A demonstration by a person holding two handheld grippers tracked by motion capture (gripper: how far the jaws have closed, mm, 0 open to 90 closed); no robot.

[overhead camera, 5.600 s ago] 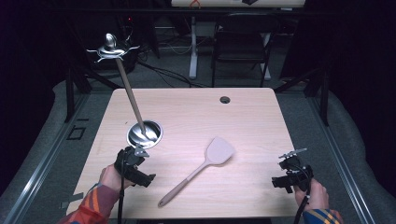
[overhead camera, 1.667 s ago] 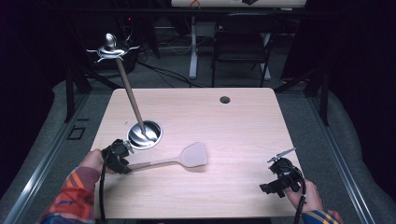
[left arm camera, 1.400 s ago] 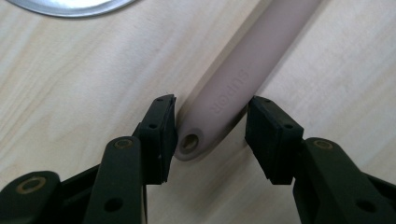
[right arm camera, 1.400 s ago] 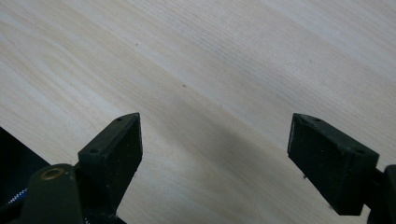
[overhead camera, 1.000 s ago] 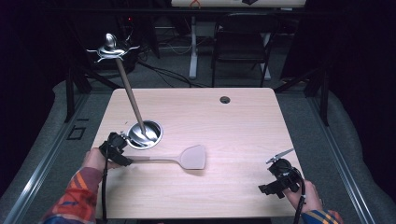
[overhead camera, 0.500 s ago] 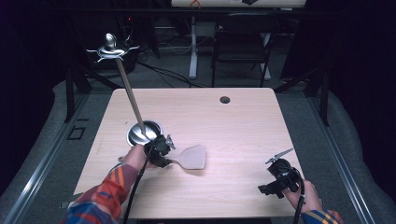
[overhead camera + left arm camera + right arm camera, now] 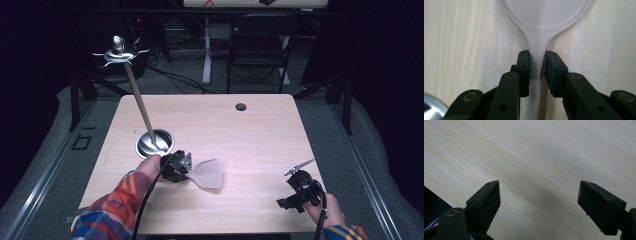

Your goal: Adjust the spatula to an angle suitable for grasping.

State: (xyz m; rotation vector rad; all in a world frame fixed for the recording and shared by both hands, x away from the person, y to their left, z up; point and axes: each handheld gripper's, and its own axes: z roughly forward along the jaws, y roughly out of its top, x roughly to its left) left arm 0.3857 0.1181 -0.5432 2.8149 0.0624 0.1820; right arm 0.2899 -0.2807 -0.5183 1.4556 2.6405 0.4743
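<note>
Pale, translucent plastic makes up the one spatula [image 7: 207, 173] on the table [image 7: 250, 135], a light wooden top with a single round cable hole [image 7: 241, 107] near its far edge. The spatula lies flat a little left of the table's middle, its broad blade pointing toward the right side. In the left gripper view the neck of the spatula [image 7: 537, 60] runs straight up between the two black jaws, which stand close on either side of it; the left-hand pad presses against the neck, while a thin strip of wood shows between the neck and the right-hand pad, so whether the grip is fully closed cannot be told. The left gripper [image 7: 181, 166] sits just beside one round metal base [image 7: 155, 142] sunk into the tabletop, from which one wooden pole [image 7: 140, 102] leans up and away to a metal fitting [image 7: 119, 50] at its top. A corner of that metal base [image 7: 431, 108] shows at the bottom left of the left gripper view.

The right gripper [image 7: 299, 176] is well apart from the spatula, near the table's right front corner. Its two jaws stand wide apart over bare wood [image 7: 544, 165], with nothing between them. Two plaid sleeves come in from the bottom of the high view, one behind each gripper.
</note>
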